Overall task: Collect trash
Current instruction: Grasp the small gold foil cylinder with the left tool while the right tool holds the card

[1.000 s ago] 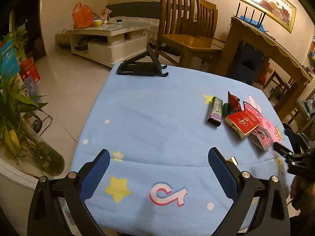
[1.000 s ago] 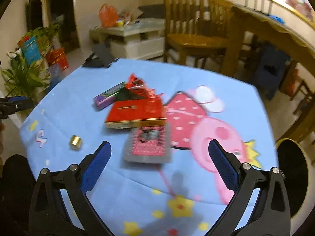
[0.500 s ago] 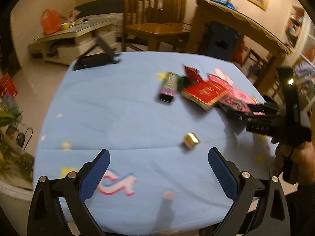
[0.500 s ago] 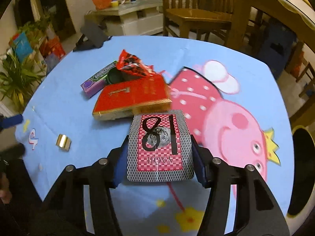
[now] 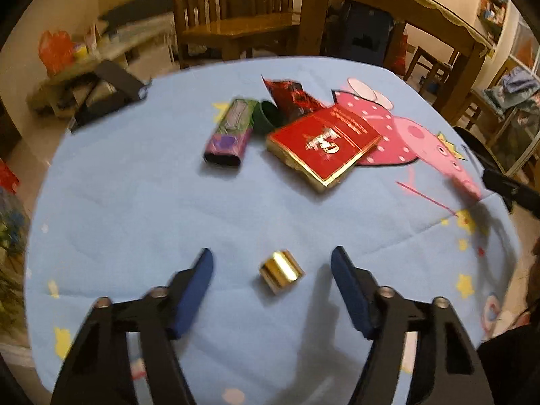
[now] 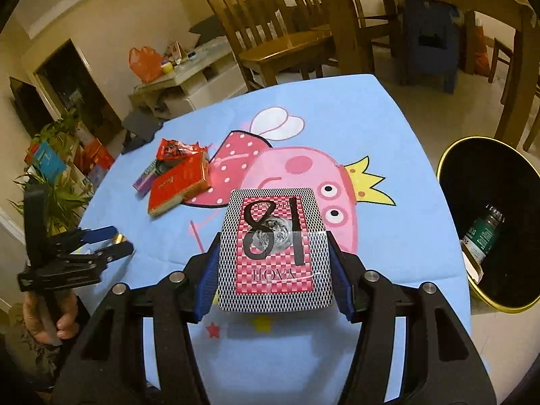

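Observation:
My right gripper [image 6: 274,263] is shut on a red checked card box [image 6: 275,249] marked "18", held above the blue tablecloth [image 6: 388,128]. My left gripper [image 5: 271,271] is open, its fingers either side of a small gold foil piece [image 5: 281,271] without touching it. Further back on the cloth lie a red and gold box [image 5: 322,141], a purple packet [image 5: 231,131], a dark green cap [image 5: 267,118] and a red wrapper [image 5: 292,98]. The left gripper also shows in the right wrist view [image 6: 114,241].
A black bin with a gold rim [image 6: 496,226] stands on the floor right of the table, with a green bottle inside. A black phone stand [image 5: 108,96] sits at the far left of the cloth. Wooden chairs [image 5: 229,10] and a table stand behind.
My right gripper has lifted the card box off the cloth and swung right toward the bin. My left gripper has moved forward so the gold piece lies between its narrowing fingers.

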{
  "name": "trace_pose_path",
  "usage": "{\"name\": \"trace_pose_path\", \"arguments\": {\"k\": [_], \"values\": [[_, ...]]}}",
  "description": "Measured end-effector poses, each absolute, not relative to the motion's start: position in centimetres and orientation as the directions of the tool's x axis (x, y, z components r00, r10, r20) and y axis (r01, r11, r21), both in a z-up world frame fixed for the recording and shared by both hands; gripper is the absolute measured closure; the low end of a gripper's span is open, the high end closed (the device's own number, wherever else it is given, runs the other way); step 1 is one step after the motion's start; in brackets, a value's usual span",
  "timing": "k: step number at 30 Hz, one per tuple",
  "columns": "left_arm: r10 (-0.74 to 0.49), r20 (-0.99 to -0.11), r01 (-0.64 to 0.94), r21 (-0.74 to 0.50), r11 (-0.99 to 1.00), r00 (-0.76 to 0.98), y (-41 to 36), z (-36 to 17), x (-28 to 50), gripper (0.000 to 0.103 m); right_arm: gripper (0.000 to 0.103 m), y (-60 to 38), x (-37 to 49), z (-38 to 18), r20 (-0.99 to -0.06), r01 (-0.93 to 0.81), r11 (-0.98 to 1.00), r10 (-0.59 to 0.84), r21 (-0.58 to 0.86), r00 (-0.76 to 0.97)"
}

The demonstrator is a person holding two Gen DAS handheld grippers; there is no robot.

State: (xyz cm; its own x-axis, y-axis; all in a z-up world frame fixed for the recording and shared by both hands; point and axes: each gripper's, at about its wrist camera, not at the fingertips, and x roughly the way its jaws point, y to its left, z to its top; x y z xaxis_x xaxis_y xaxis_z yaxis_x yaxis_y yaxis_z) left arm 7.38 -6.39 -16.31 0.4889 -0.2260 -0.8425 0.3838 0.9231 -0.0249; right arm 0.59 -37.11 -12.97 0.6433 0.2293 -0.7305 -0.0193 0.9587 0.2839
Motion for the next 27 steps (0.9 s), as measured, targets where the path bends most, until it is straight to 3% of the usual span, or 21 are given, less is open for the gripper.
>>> {"name": "trace_pose_path", "arguments": {"k": [1,4,6,10,18,20,22,27], "values": [[-0.212,-0.841,0.387,-0.003,0.922,0.498,-6.4,-16.3,7.4,0.056,0.047,-37.2,0.3,-13.0,-0.729,-0.018,0.958,0.231,0.287,0.644],[-0.18,-0.837,0.373,0.03,0.927,0.516,-6.4,-16.2,7.2,0.071,0.047,-37.4,0.3,-12.7,-0.719,-0.016,0.954,0.238,0.301,0.653],[-0.186,-0.839,0.363,0.015,0.932,0.512,-6.2,-16.2,6.8,0.071,0.047,-37.4,0.4,-12.5,-0.709,-0.015,0.949,0.246,0.315,0.661],[-0.182,-0.831,0.413,0.063,0.909,0.526,-7.3,-16.4,5.1,0.059,0.047,-36.9,0.1,-12.0,-0.697,-0.027,0.949,0.25,0.315,0.672],[-0.216,-0.833,0.491,0.075,0.868,0.509,-7.5,-16.5,7.0,0.057,0.047,-36.5,0.0,-12.0,-0.697,-0.031,0.95,0.25,0.311,0.672],[-0.224,-0.838,0.504,0.069,0.861,0.497,-7.4,-16.4,7.3,0.059,0.047,-36.6,-0.1,-12.0,-0.696,-0.029,0.95,0.248,0.311,0.674],[-0.225,-0.834,0.495,0.065,0.867,0.504,-7.2,-16.4,7.1,0.078,0.047,-36.8,-0.1,-12.0,-0.694,-0.025,0.948,0.249,0.316,0.675],[-0.223,-0.834,0.433,0.021,0.901,0.504,-7.0,-16.3,5.8,0.079,0.047,-37.2,0.1,-11.8,-0.688,-0.02,0.946,0.25,0.324,0.682]]}}
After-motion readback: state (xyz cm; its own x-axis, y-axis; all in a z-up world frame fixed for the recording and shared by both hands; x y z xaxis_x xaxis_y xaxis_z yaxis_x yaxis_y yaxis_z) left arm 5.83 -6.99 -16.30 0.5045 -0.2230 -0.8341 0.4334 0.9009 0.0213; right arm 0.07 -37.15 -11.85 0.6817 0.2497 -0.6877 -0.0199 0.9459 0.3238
